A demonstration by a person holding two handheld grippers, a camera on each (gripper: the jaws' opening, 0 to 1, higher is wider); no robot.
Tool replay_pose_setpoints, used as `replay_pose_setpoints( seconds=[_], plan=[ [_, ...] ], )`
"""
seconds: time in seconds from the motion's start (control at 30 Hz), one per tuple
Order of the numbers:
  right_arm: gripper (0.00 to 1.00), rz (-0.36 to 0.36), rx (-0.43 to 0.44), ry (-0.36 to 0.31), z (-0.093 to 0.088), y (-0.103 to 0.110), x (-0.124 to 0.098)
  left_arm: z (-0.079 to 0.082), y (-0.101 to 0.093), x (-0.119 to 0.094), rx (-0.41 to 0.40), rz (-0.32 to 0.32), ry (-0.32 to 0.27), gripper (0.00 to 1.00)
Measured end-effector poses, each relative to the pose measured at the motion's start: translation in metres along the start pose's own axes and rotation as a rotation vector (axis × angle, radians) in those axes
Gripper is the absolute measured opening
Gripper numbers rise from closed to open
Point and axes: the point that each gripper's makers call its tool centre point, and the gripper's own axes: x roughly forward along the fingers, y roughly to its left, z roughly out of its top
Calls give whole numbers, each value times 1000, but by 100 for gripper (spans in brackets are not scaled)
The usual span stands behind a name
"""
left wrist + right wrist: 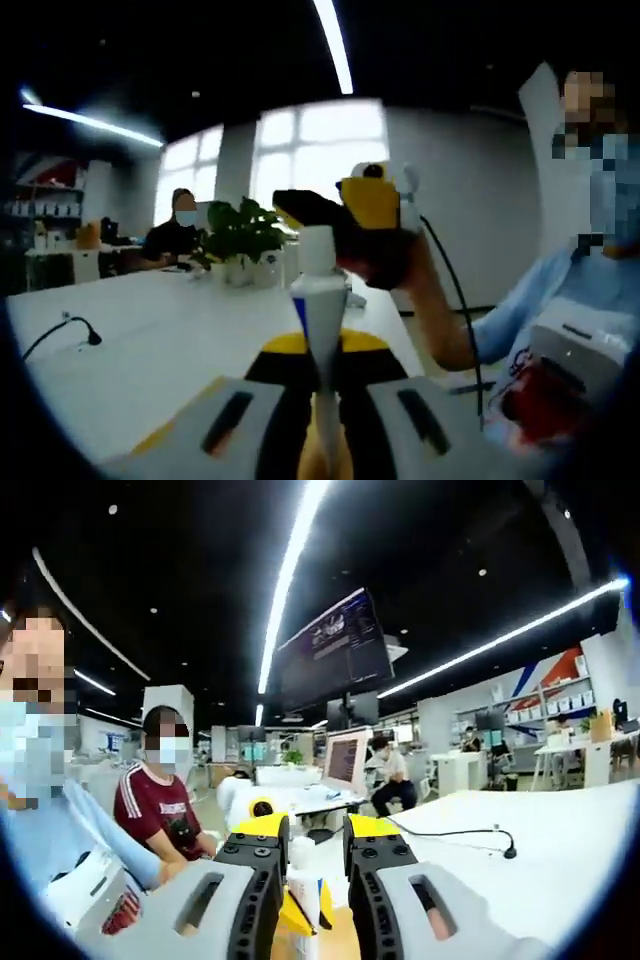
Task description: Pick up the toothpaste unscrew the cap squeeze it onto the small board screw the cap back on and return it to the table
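Toothpaste tube smooth white plastic; table glossy white; gripper matt grey plastic, yellow tips.

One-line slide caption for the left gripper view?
Left gripper holds the toothpaste upright while the right gripper meets its cap.

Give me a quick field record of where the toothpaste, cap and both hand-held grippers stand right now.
toothpaste: tube upright, clamped between the left hand-held gripper jaws
cap: white, on the tube's top end; whether loosened, cannot tell
right hand-held gripper: at the cap end, held by a person's hand; in its own view the jaws stand on either side of the white cap, contact unclear
table: white top below, with a black cable and a potted plant
stage: tube lifted, cap on
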Motion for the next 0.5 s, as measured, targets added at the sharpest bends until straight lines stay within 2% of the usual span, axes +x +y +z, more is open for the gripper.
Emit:
replay_pose_setpoints(
  seconds=[0.03,0.17,0.27,0.37,0.5],
  plan=[
    [22,51,27,10,-3,5,2,3,-2,0,15,-34,-19,6],
    [21,174,116,31,-12,10,5,5,-11,-3,23,-113,-32,6],
    [19,204,143,37,-17,8,9,5,-17,-2,21,-141,-30,6],
    [14,294,196,24,-21,21,13,1,-22,0,23,-161,-7,6],
    [11,301,213,16,-22,22,12,-3,-25,1,16,-170,8,6]
  ],
)
